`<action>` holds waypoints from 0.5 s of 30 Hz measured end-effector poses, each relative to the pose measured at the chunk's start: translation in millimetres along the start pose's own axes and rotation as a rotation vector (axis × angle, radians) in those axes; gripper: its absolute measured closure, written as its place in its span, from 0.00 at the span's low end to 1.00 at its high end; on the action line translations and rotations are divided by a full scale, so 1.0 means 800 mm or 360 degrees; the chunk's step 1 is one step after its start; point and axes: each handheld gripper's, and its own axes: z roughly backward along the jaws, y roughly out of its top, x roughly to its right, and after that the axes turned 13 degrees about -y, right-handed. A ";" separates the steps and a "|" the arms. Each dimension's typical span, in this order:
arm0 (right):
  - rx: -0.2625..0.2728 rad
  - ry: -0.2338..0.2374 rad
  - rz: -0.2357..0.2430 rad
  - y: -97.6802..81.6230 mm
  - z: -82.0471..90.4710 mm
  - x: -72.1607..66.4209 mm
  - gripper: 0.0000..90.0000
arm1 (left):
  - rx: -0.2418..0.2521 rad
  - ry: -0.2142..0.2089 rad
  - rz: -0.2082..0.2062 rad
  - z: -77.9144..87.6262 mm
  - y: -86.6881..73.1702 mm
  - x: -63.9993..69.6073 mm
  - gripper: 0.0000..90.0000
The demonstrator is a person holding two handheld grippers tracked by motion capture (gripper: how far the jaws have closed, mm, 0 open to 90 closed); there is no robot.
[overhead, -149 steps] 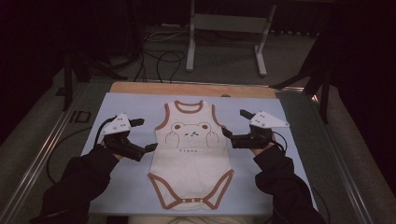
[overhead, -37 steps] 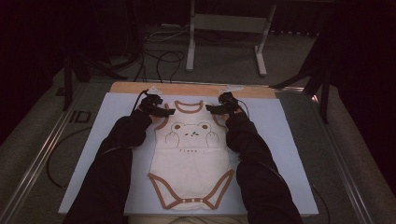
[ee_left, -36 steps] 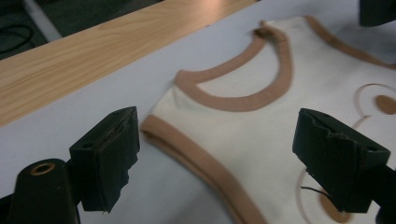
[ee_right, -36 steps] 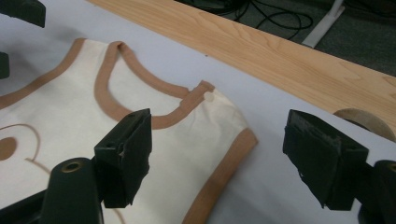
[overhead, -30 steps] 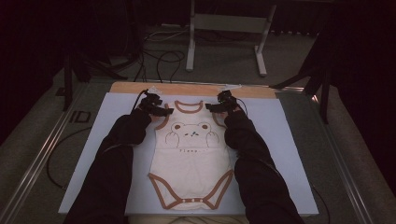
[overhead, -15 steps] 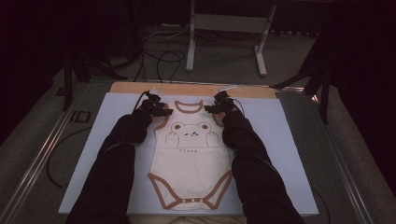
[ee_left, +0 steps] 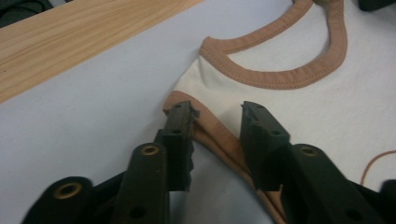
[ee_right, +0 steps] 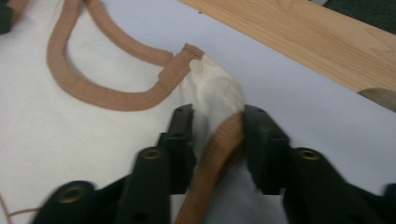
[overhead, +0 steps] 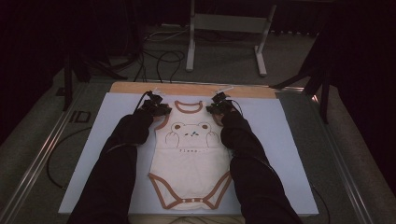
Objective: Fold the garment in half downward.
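High view
Garment: cream baby bodysuit [overhead: 189, 161] with brown trim and a bear print, flat on the pale mat [overhead: 289, 154] over the table [overhead: 187, 88], neck toward the far edge
Left tool [overhead: 156, 108]: at the left shoulder strap, forearm stretched along the bodysuit's side
Right tool [overhead: 218, 106]: at the right shoulder strap, same reach mirrored

Left gripper view
Left tool [ee_left: 217, 114]: narrowed, just been closing; brown armhole trim and strap corner between the jaws
Contact: left jaw at the trim's edge, right jaw resting on cream fabric; strap not yet bunched, so no firm pinch to be read here
Strap: lying flat, neckline trim [ee_left: 280, 77] curving beyond

Right gripper view
Right tool [ee_right: 217, 114]: narrowed, just been closing; strap gathered into a raised fold between both jaws, pressed from each side
Snap [ee_right: 197, 66]: small pale stud on the strap tab, just past the jaw tips

Step in hand
Judged: taking hold of both shoulder straps, likely ahead of a lift or fold toward the near hem

Next move
Needs: left pinch finished on the strap, then both hands rising evenly, level with each other, to keep the bodysuit from skewing
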 end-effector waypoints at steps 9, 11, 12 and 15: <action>-0.0007 0.0030 0.0049 0.002 0.002 -0.007 0.95 | 0.0019 -0.0029 0.0023 -0.003 0.001 0.005 0.96; -0.0010 0.0035 0.0044 0.002 0.002 -0.007 0.96 | 0.0005 -0.0029 0.0021 -0.003 0.002 0.005 0.97; -0.0011 0.0039 0.0039 0.002 0.003 -0.007 0.96 | 0.0004 -0.0029 0.0024 -0.003 0.002 0.005 0.97; -0.0019 0.0044 0.0042 0.003 0.004 -0.007 0.97 | -0.0001 -0.0036 0.0039 -0.002 0.002 0.005 0.98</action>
